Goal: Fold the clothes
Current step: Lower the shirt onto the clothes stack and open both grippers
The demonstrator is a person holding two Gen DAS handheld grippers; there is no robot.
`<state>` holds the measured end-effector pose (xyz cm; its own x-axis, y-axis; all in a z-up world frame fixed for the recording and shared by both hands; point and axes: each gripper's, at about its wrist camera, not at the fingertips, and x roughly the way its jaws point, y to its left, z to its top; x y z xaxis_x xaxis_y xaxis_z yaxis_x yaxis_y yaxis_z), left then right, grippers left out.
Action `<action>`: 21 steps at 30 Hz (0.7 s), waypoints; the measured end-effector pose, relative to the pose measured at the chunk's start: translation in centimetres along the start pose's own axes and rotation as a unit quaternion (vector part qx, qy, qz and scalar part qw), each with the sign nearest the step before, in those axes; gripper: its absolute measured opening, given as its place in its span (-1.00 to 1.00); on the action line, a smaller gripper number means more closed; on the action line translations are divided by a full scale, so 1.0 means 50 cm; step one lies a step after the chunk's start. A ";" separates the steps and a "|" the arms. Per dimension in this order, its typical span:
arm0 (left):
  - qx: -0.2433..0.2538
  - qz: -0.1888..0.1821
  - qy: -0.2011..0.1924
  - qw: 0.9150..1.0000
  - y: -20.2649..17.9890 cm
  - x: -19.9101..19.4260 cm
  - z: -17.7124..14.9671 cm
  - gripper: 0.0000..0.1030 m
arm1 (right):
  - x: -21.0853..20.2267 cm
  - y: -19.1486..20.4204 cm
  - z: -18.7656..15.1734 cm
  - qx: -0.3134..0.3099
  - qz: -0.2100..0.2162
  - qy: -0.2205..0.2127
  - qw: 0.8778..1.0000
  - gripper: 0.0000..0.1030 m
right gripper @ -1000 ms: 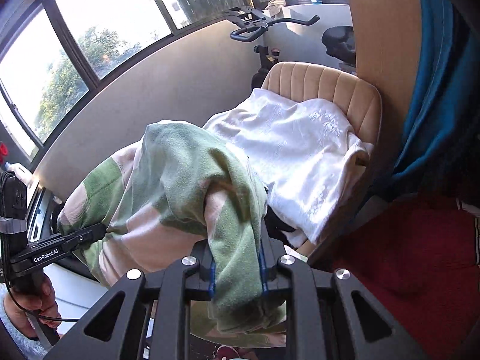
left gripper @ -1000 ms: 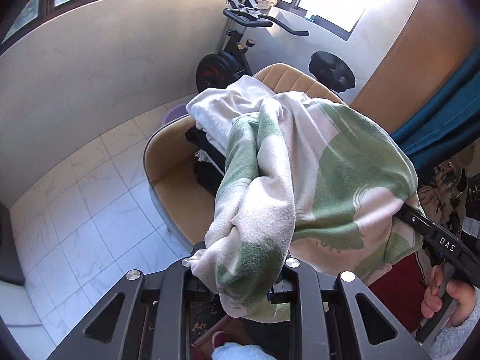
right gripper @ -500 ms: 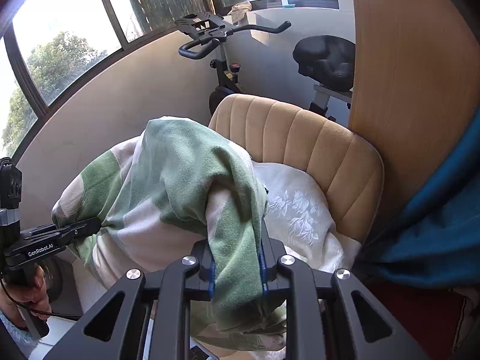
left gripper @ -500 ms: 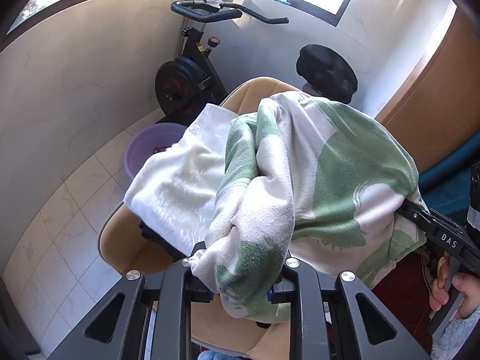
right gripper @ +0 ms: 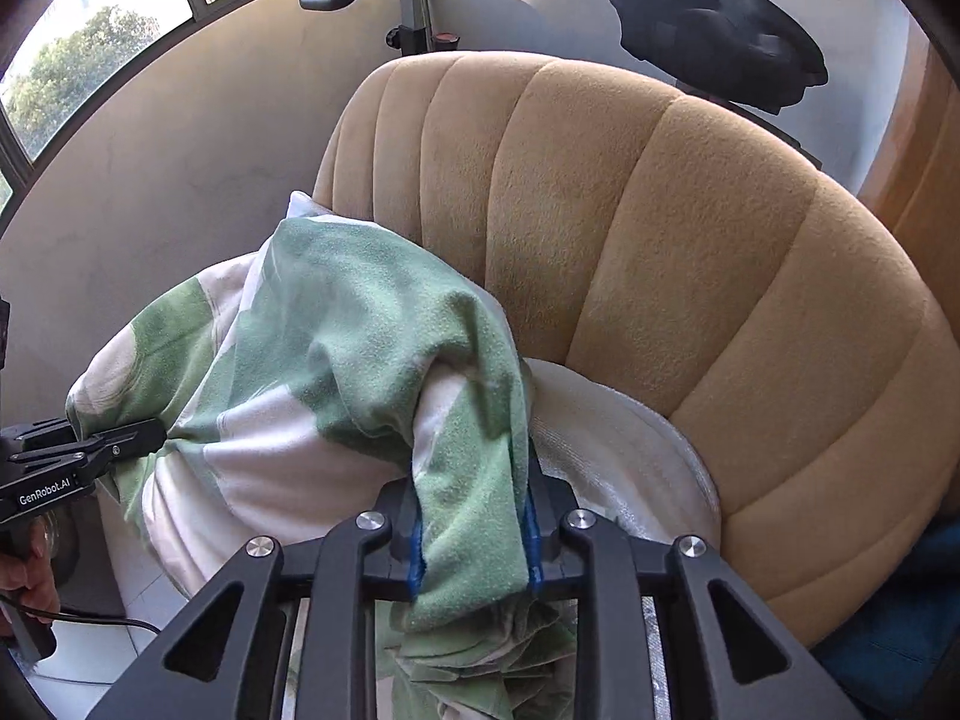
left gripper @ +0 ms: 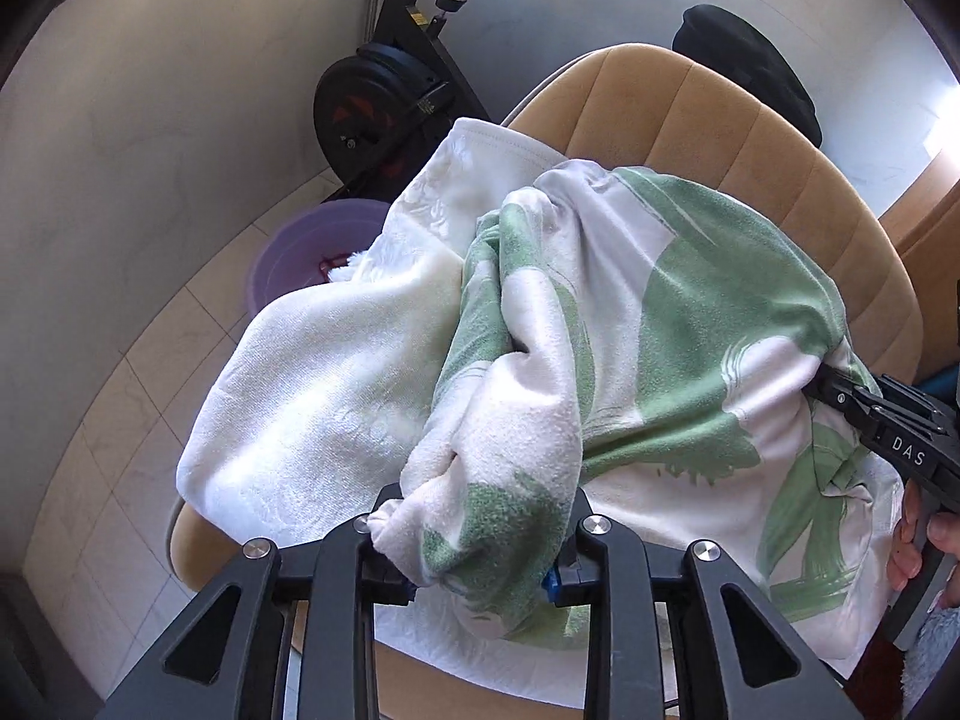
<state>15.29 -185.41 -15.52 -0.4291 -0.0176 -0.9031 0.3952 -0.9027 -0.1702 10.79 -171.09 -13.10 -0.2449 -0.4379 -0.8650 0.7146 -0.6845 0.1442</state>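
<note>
A green and white patterned towel (left gripper: 690,330) hangs folded between my two grippers, over a white towel (left gripper: 336,372) that lies on a tan armchair (left gripper: 720,120). My left gripper (left gripper: 474,546) has one bunched end of the patterned towel between its pads, and its jaws are opening. My right gripper (right gripper: 471,534) holds the other end of the patterned towel (right gripper: 336,360) between its blue pads, and its jaws are opening too. From the right wrist view, the white towel (right gripper: 612,450) shows on the seat just beyond the patterned one. Each view shows the other gripper at the towel's far edge.
The armchair's ribbed backrest (right gripper: 660,210) curves closely around the towels. Behind it stands an exercise bike (left gripper: 384,102) with a black saddle (right gripper: 714,42). A purple basin (left gripper: 300,252) sits on the tiled floor to the left. Blue cloth (right gripper: 900,618) lies at the lower right.
Both grippers have carried the patterned towel forward and down onto the armchair, which now fills both views. The towel has sunk onto the white towel.
</note>
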 end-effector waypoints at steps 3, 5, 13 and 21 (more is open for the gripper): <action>-0.001 -0.006 0.015 1.000 0.016 0.023 0.008 -0.39 | 0.008 -0.003 -0.014 0.011 0.002 -0.005 1.000 -0.48; 0.004 -0.012 0.026 1.000 0.019 0.030 0.018 -0.33 | 0.004 -0.003 -0.024 0.011 0.005 -0.009 1.000 -0.39; 0.020 -0.066 0.072 0.995 0.052 0.039 0.046 -0.21 | -0.143 -0.006 -0.079 0.054 -0.016 -0.040 0.998 0.14; 0.023 -0.117 0.098 0.988 0.099 0.032 0.037 -0.14 | -0.105 0.028 -0.241 0.159 0.001 0.015 0.987 0.27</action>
<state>15.03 -190.69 -17.09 -0.3363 0.2737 -0.9011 0.2638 -0.8912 -0.3691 20.97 -162.70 -14.17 -0.2211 -0.4247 -0.8779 0.4721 -0.8343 0.2846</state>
